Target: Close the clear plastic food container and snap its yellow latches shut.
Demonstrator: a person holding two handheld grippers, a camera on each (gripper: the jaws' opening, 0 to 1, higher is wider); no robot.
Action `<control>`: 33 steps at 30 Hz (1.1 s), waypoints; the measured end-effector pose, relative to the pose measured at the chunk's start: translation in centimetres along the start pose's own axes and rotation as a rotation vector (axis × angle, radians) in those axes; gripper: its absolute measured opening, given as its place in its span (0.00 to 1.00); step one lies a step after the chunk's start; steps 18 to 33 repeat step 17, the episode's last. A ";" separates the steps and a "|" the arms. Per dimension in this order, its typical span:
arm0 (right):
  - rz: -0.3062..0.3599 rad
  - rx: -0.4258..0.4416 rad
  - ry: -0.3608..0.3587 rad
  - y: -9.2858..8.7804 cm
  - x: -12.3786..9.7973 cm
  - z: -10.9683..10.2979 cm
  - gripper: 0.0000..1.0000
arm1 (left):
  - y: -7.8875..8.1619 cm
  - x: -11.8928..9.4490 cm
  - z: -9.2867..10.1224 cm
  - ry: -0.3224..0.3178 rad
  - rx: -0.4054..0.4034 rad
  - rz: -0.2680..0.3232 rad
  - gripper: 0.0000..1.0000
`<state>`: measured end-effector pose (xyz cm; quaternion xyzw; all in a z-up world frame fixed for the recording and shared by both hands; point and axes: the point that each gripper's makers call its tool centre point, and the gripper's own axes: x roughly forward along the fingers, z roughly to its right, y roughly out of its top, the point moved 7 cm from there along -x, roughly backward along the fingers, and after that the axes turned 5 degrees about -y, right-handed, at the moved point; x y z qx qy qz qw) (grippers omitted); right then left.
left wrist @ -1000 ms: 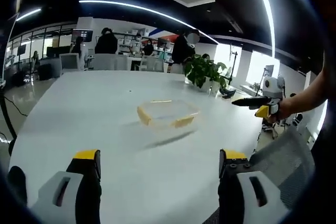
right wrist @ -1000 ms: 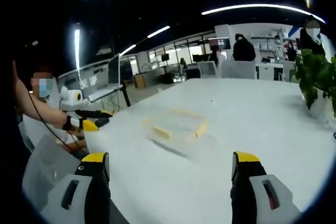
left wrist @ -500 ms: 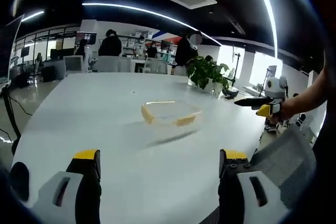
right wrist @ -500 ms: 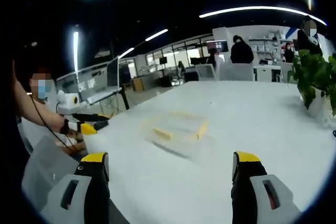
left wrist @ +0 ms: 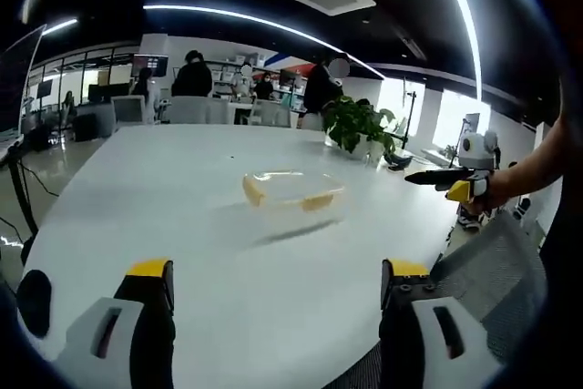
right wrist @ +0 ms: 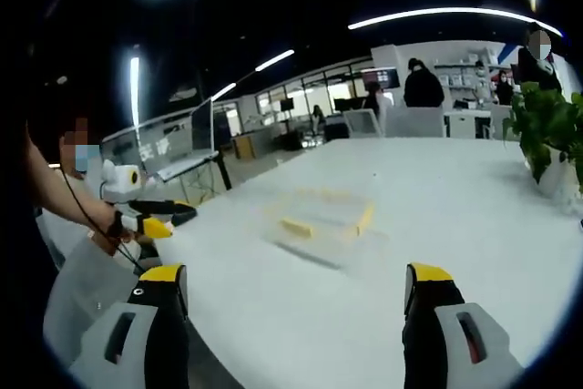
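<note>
1. In the left gripper view, the left gripper (left wrist: 273, 316) stands with its jaws spread wide and nothing between them, low over the near edge of the white table (left wrist: 137, 189).
2. In the right gripper view, the right gripper (right wrist: 296, 321) is likewise spread wide and empty, above the same table's edge.
3. The clear plastic food container (left wrist: 291, 196) sits out on the table, well apart from both grippers, with bare tabletop between; its yellow latches (left wrist: 253, 190) show at its sides. Whether the lid is seated cannot be told.
4. Beyond the container stands a potted plant (left wrist: 357, 125) near the table's far edge.
5. A mesh chair back (left wrist: 492, 271) lies beside the table, to the right of the left gripper.
6. Behind the table, people (left wrist: 192, 75) stand among desks.
</note>
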<state>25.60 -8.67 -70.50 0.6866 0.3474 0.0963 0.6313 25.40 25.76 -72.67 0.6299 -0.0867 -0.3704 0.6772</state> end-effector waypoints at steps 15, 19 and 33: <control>0.016 -0.009 -0.009 0.1 0.0 -0.6 0.99 | 0.3 -0.3 0.4 0.007 -0.013 0.039 0.95; 0.004 -0.011 -0.013 0.2 0.0 -0.5 0.99 | 0.4 -0.3 0.6 0.005 -0.010 0.037 0.95; 0.004 -0.011 -0.013 0.2 0.0 -0.5 0.99 | 0.4 -0.3 0.6 0.005 -0.010 0.037 0.95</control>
